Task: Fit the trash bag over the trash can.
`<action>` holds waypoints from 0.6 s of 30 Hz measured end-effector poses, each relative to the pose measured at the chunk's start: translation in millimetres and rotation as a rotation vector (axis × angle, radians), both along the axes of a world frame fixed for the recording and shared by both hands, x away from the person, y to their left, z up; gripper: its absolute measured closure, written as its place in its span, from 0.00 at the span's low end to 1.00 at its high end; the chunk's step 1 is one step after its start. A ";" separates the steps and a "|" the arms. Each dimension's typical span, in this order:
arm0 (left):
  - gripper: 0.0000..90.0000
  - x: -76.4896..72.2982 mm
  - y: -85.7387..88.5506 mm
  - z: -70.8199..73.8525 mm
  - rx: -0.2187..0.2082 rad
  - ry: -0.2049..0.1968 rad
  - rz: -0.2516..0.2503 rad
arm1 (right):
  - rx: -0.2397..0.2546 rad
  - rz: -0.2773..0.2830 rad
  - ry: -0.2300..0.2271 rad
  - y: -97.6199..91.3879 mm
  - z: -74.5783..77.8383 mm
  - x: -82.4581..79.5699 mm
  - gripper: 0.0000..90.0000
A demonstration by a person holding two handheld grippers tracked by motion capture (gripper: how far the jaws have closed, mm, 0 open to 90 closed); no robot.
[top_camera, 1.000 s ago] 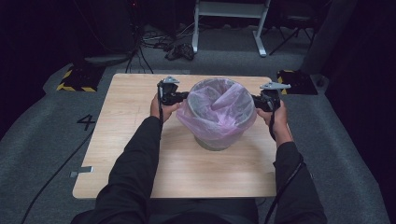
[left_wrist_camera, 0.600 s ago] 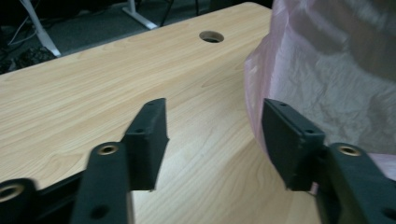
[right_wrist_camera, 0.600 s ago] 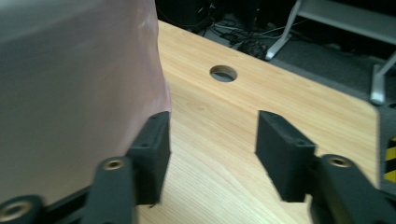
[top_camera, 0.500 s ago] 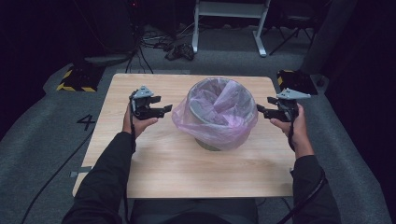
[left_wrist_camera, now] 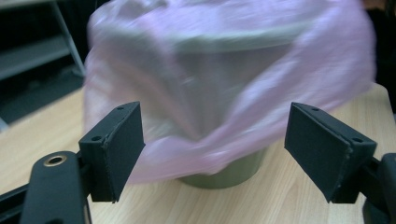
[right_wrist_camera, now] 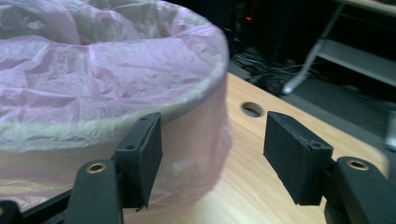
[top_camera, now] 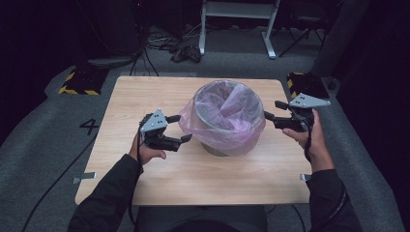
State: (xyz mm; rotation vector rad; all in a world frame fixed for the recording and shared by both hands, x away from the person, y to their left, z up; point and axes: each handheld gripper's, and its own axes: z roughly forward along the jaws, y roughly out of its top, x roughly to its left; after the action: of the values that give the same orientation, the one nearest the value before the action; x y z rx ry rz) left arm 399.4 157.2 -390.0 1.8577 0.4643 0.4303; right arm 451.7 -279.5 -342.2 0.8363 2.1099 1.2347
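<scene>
Both the left gripper (top_camera: 177, 129) and right gripper (top_camera: 271, 109) are seen released and drawn clear, jaws just opened and empty, leaving the pink bag (top_camera: 227, 121) draped over the bin (top_camera: 217, 148) at table centre, apparently fitted.

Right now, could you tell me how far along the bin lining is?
The pink bag is already folded over the bin's rim and hangs down its sides. Both the left gripper and right gripper have just opened, with nothing between the jaws, and sit beside the bin. Probably only smoothing the skirt remains, if anything.
</scene>
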 end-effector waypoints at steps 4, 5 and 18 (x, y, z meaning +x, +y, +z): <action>0.28 -4.7 -13.4 -2.5 0.021 -0.016 0.003 | -0.003 -0.006 -0.029 -0.9 7.3 -6.3 0.40; 0.29 -4.0 -15.3 -3.6 0.024 -0.010 -0.001 | 0.016 -0.003 -0.051 -0.7 9.8 -8.7 0.41; 0.75 11.7 -46.9 -22.9 0.159 -0.025 0.016 | 0.089 0.139 -0.055 47.3 41.7 -4.9 0.36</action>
State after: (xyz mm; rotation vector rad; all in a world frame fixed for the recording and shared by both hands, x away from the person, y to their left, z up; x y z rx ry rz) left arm 411.0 110.3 -412.9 2.0004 0.4392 0.5130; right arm 446.8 -232.2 -300.5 0.6949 2.1119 1.4164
